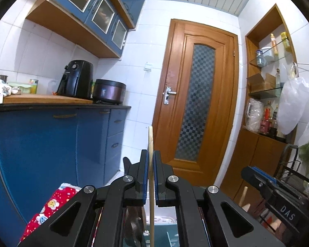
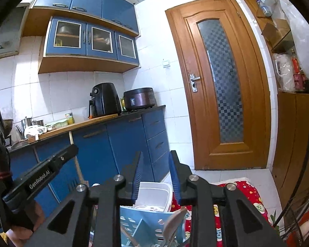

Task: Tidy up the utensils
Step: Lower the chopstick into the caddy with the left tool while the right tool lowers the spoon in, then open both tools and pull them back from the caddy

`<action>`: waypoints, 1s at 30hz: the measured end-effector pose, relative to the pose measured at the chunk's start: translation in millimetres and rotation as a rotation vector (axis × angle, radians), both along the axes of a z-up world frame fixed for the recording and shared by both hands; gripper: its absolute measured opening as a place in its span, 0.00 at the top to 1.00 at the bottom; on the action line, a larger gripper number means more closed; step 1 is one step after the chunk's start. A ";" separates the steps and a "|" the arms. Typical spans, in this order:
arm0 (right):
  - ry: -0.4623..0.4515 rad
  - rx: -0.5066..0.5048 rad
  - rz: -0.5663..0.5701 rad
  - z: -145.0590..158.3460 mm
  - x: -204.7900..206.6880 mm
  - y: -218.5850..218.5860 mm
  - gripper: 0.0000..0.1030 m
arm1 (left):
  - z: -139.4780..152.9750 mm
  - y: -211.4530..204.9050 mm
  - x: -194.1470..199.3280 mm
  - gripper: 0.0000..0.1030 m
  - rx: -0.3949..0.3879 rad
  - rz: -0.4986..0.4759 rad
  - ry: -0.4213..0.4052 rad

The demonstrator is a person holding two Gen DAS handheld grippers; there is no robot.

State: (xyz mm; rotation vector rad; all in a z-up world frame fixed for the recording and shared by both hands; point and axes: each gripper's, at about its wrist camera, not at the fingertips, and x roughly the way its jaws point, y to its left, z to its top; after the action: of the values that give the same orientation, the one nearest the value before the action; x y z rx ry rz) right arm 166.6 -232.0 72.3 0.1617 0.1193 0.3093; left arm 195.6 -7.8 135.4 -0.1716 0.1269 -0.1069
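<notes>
Blue utensil caddy (image 2: 142,224) beneath grippers

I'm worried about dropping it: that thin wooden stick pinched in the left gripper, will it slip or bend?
The chopstick looks thin, straight and stiff, so probably won't flex. Round and smooth, held upright in the left gripper, it may slide or pivot.

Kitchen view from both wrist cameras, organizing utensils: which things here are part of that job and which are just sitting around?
Part of the job:
- wooden chopstick, clamped upright in the left gripper
- blue slotted utensil holder
- wooden spoon in that holder
- right gripper, open and holding nothing

Just lying about:
- black air fryer
- rice cooker
- kettle
- white plastic tub
- red patterned cloth
</notes>
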 end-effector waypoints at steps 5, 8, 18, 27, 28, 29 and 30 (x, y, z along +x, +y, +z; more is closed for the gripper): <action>0.006 -0.002 -0.006 8.1 -14.1 -1.2 0.67 | 4.4 -0.4 -9.4 0.84 0.004 -0.021 0.021; 0.013 -0.013 -0.011 12.4 -23.6 -1.1 0.65 | 8.2 3.8 -16.8 0.71 -0.008 -0.018 0.023; 0.093 0.015 0.019 14.4 -61.0 -4.0 0.57 | 18.1 12.8 -55.6 0.57 0.017 -0.010 0.073; 0.151 -0.006 0.018 -3.0 -98.0 1.5 0.45 | 8.6 14.0 -91.6 0.50 0.032 -0.023 0.172; 0.160 -0.007 0.017 -6.3 -101.7 1.6 0.45 | 5.5 14.0 -95.3 0.50 0.028 -0.026 0.190; 0.167 -0.008 0.015 -9.4 -104.9 1.3 0.44 | 2.7 14.2 -97.9 0.50 0.024 -0.031 0.203; 0.177 -0.007 0.013 -13.0 -108.1 1.0 0.43 | -0.5 14.3 -101.0 0.50 0.022 -0.033 0.212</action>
State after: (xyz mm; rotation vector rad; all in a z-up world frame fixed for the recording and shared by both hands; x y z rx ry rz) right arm 58.4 -231.1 59.3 0.1811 0.2971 0.3076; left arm 94.6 6.5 134.9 -0.1591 0.3418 -0.1198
